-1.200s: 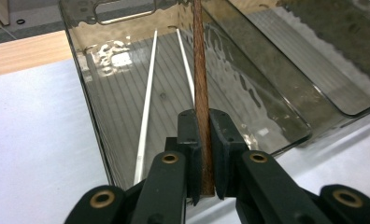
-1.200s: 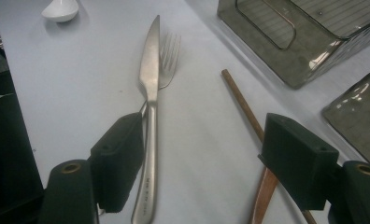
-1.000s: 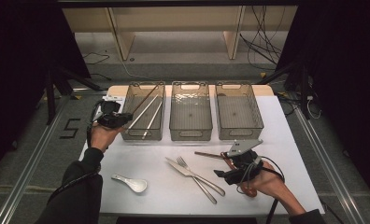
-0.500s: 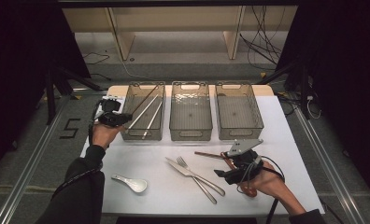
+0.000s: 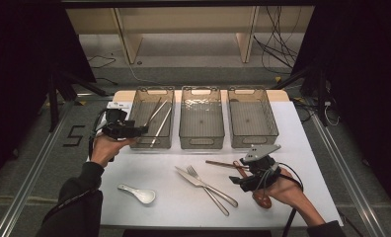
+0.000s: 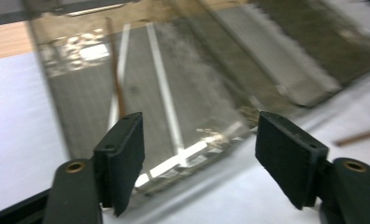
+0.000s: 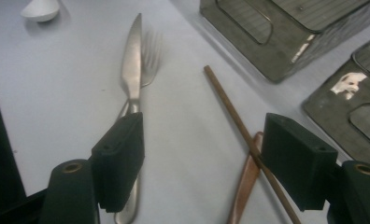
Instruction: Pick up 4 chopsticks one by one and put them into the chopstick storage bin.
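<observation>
Just ahead of the left gripper (image 5: 143,129) stands the left bin (image 5: 170,140), and inside it three chopsticks (image 5: 159,126) are laid lengthwise, their long axes running away from the gripper toward the far end of the bin, leaning a little to one side. The jaws have just been opening and now stand wide apart with nothing between them; in the left gripper view the near wall of the bin (image 6: 192,163) is seen through the gap, with the chopsticks (image 6: 162,88) pointing away beyond it. The right gripper (image 5: 240,180) is held low over the table, its jaws likewise parted and empty. In the right gripper view a brown chopstick (image 7: 230,107) lies on the table between the jaws, closer to the right one, its long axis slanting away and to the left; a wooden spoon (image 7: 246,179) is crossed under it. Beside the left jaw lie a knife (image 7: 131,70) and a fork (image 7: 148,63), pointing away.
</observation>
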`<state>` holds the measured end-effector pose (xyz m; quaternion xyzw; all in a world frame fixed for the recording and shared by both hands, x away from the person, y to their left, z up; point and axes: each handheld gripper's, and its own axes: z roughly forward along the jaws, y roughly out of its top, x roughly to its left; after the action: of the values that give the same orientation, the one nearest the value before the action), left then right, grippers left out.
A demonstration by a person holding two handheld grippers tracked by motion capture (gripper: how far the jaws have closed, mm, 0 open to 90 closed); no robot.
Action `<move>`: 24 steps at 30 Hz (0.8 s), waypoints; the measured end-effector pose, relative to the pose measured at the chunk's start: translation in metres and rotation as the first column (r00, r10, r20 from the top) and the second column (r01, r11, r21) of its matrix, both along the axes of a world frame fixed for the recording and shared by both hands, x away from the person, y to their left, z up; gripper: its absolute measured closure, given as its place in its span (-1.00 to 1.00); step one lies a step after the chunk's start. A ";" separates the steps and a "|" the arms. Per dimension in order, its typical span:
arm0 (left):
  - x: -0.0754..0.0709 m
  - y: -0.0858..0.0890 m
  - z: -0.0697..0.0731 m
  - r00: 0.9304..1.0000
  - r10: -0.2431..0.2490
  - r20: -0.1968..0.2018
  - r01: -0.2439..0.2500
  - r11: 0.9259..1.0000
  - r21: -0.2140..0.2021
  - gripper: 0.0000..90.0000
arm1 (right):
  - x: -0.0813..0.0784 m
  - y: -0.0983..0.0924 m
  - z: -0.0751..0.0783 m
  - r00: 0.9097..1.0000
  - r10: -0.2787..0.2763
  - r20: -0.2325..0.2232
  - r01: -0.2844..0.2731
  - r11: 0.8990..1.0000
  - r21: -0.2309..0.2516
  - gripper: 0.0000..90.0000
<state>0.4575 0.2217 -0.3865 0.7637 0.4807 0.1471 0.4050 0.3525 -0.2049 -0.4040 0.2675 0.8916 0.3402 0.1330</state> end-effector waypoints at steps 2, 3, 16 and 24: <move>-0.009 -0.005 0.000 0.999 -0.033 0.010 0.033 0.999 -0.011 -0.36 | 0.003 -0.002 0.000 1.000 -0.011 0.003 0.011 1.000 -0.005 -0.31; -0.012 -0.008 -0.001 0.999 -0.041 0.014 0.041 0.999 -0.006 -0.40 | 0.004 -0.003 -0.001 1.000 -0.014 0.001 0.014 1.000 -0.010 -0.31; -0.067 -0.035 -0.001 0.982 -0.181 0.056 0.184 0.982 -0.045 -0.54 | 0.042 -0.017 -0.016 0.994 -0.089 -0.068 0.078 0.986 -0.145 -0.19; -0.087 -0.040 -0.005 0.974 -0.210 0.079 0.213 0.977 -0.027 -0.54 | 0.054 -0.026 -0.023 0.990 -0.113 -0.084 0.092 0.970 -0.226 -0.03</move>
<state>0.3700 0.1814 -0.3919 0.7972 0.3833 0.1235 0.4498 0.4064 -0.2308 -0.4267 0.3128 0.9144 0.2180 0.1361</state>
